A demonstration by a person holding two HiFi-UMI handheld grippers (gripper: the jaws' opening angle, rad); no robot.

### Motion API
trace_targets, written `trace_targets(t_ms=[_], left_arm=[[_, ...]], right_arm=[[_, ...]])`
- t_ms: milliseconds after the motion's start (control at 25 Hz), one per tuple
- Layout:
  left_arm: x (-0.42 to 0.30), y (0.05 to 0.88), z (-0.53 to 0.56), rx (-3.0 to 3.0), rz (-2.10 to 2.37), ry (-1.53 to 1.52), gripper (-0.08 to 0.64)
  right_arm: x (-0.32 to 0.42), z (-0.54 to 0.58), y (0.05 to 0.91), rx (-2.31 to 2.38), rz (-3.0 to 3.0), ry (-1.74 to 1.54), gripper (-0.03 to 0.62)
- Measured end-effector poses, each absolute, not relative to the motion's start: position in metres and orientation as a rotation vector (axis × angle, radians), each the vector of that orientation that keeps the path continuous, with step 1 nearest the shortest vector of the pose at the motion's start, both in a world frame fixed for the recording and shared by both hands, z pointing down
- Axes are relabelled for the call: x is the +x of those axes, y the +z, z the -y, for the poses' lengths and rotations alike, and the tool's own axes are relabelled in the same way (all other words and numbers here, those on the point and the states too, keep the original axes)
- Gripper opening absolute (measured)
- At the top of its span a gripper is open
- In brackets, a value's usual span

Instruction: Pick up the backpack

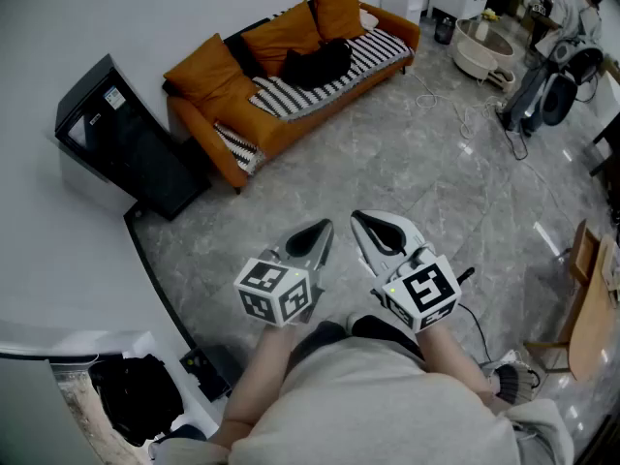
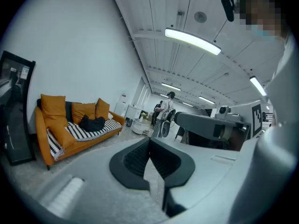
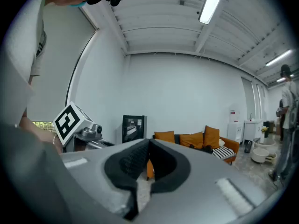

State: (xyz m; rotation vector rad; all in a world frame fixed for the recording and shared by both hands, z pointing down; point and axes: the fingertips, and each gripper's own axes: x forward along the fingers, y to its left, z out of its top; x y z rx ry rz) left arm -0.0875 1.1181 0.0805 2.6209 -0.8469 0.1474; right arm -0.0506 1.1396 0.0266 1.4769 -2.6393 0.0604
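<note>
We hold left gripper [image 1: 324, 229] and right gripper [image 1: 359, 219] side by side above grey marbled floor [image 1: 407, 163]. Left jaws together, nothing between. Right jaws together, also empty. Black soft backpack [image 1: 315, 63] lies on striped seat of orange fabric sofa [image 1: 286, 129], among orange cushions [image 1: 286, 32], well apart from both grippers.

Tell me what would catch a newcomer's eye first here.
The orange sofa against the far wall stands out, with the black backpack lying on its striped cover. Close in front, the left hand-held gripper and right hand-held gripper are held side by side above the grey floor, both shut and empty.
</note>
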Motion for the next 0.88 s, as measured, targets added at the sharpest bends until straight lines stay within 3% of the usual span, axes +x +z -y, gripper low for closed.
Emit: trace_targets(t_ms=[440, 880], left_arm=[[-0.09, 0.071, -1.118, 2.659, 0.83, 0.111, 0.006], [-0.114, 0.065, -1.117, 2.671, 0.694, 0.009, 0.006]], right_arm=[[-0.07, -1.142, 0.025, 1.428, 2.64, 0.003, 0.003], [-0.093, -1.141, 0.028, 1.437, 2.832, 0.216, 0.003]])
